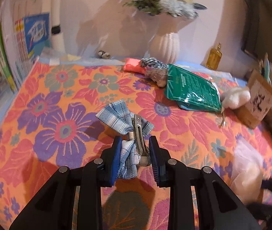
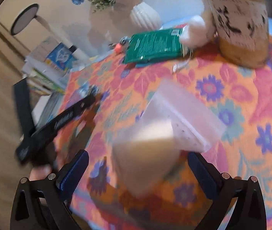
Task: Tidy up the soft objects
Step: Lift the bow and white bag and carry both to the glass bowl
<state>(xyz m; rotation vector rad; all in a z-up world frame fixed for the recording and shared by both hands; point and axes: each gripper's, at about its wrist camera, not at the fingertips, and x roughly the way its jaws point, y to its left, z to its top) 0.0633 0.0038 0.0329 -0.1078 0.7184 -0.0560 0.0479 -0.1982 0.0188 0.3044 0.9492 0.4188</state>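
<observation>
A blue plaid ribbon bow (image 1: 123, 117) with a metal hair clip (image 1: 138, 134) sticks up between the pads of my left gripper (image 1: 135, 145), which is shut on it above the flowered cloth. In the right wrist view, my right gripper (image 2: 137, 158) stands wide open. A clear zip bag (image 2: 185, 111) with something beige (image 2: 147, 153) inside lies between its fingers, and neither pad touches it. That view is blurred. The left gripper (image 2: 89, 96) with the bow shows at the left of it.
On the orange flowered cloth (image 1: 63, 99), at the back, lie a green packet (image 1: 191, 90), a pink item (image 1: 133, 67), a striped scrunchie (image 1: 152, 62) and a white fluffy piece (image 1: 235, 95). A brown box (image 1: 258, 103), a white vase (image 1: 164, 46) and an amber bottle (image 1: 214, 57) stand behind them. Books (image 1: 3, 61) are stacked at the left.
</observation>
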